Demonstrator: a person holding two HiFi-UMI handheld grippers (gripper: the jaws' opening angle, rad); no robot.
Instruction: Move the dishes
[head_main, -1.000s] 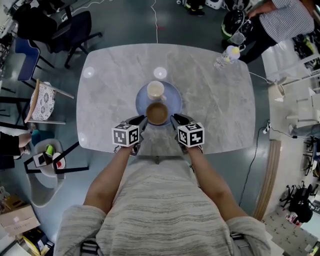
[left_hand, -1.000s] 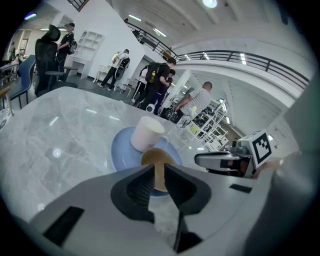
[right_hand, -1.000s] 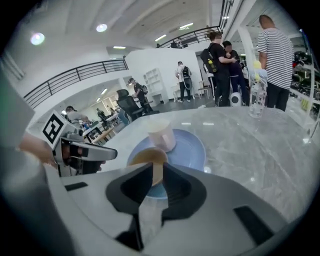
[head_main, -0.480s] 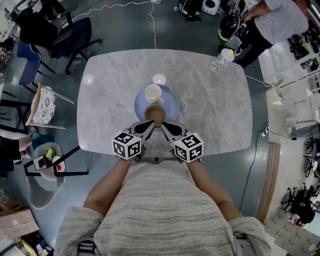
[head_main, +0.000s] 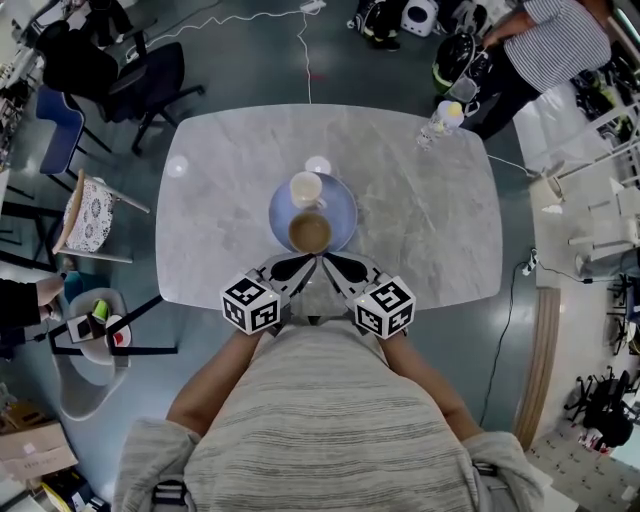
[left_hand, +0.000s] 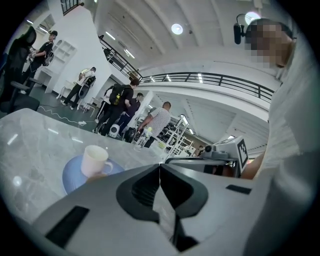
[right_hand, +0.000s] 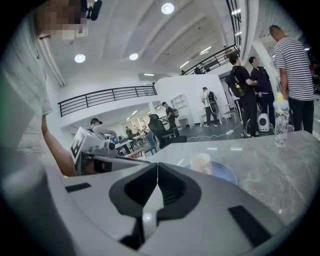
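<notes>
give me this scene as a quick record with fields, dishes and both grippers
table: grey marble, rounded corners
plate: blue, mid table
mug: white, on plate's far side
bowl: brown, on plate's near side
bottle: far right table corner
left gripper: jaws shut, nothing between them
right gripper: jaws just closed, shut, nothing between them

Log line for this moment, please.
left gripper: shut, empty | right gripper: just closed, empty | mug and bowl: on blue plate | table: holds plate
</notes>
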